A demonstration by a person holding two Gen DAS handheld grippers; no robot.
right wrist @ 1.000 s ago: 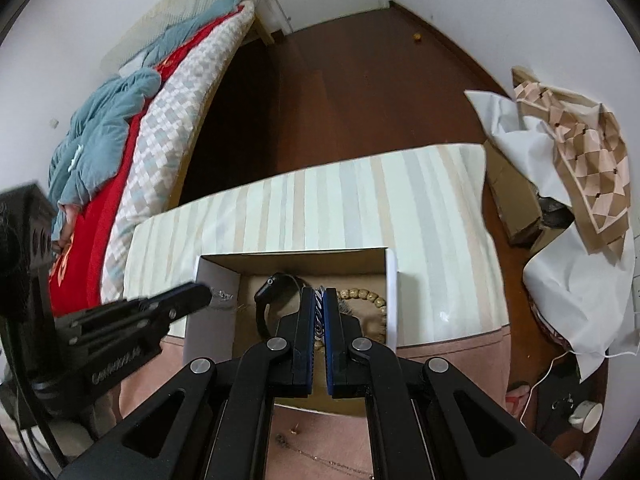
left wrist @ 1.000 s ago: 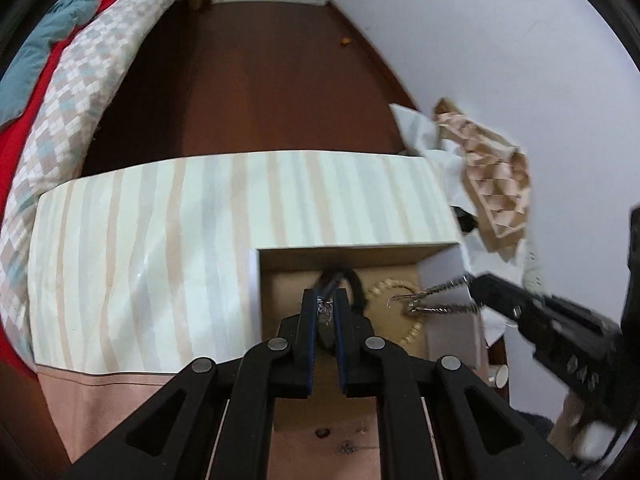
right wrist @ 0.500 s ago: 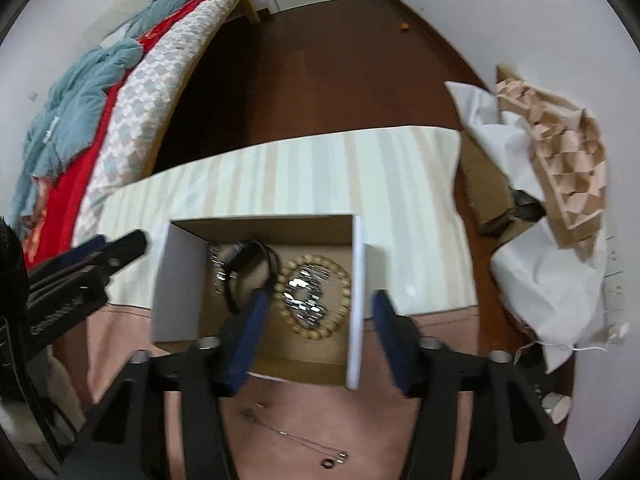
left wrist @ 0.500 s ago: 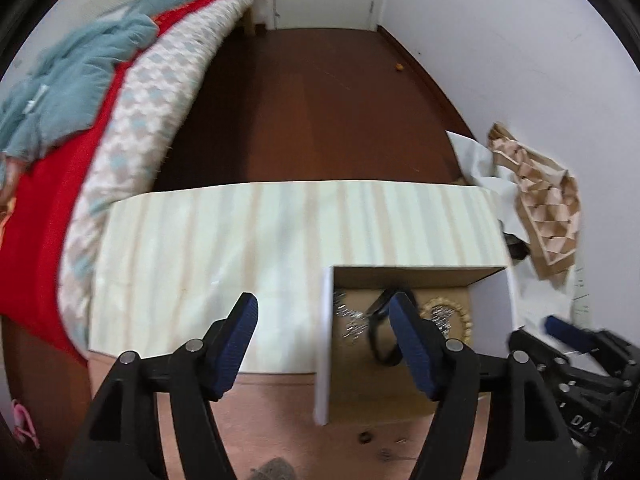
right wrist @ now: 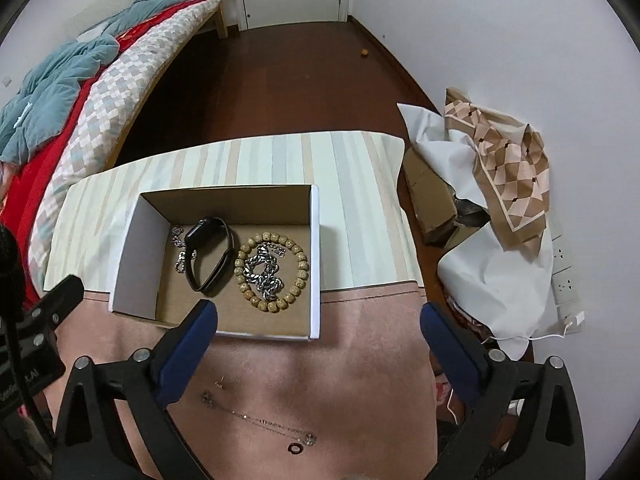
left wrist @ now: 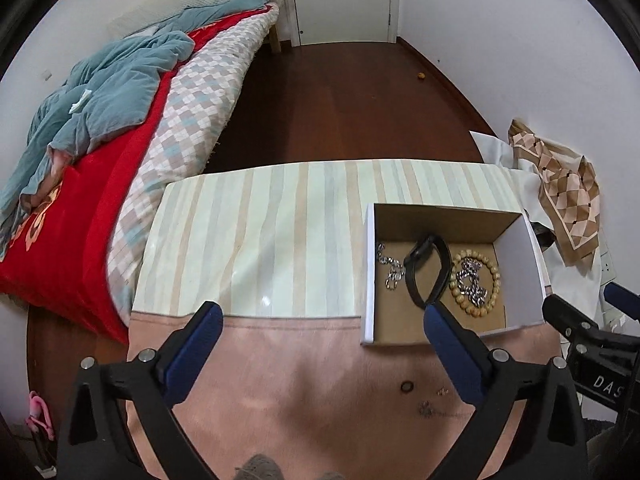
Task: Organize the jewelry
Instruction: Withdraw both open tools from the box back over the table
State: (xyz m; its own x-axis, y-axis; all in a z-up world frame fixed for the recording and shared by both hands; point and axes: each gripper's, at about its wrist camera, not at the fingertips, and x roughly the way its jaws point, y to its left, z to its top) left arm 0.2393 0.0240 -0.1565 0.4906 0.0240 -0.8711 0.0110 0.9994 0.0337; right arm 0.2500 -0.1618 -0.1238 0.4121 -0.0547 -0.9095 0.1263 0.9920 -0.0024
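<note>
While both grippers hang above the tabletop [right wrist: 360, 368], the scene reads so:
Left gripper [left wrist: 318, 330]: fingers spread wide, holding nothing.
Right gripper [right wrist: 318, 330]: fingers spread wide, holding nothing.
Cardboard box [right wrist: 316, 260]: on the tabletop, open-topped.
Black watch [right wrist: 210, 254]: in the box, left of the bead bracelet [right wrist: 298, 254].
Silver chain [right wrist: 264, 270]: piled inside the bracelet's ring.
Thin necklace [right wrist: 256, 420]: on the tabletop, near side of the box.

Left gripper [left wrist: 320, 320] with matte black triangulated arms, silver screw heads at the joints, dark blue rubber fingers [left wrist: 192, 346], right gripper [right wrist: 318, 322] built alike, white lettering "DAS" on its black body
</note>
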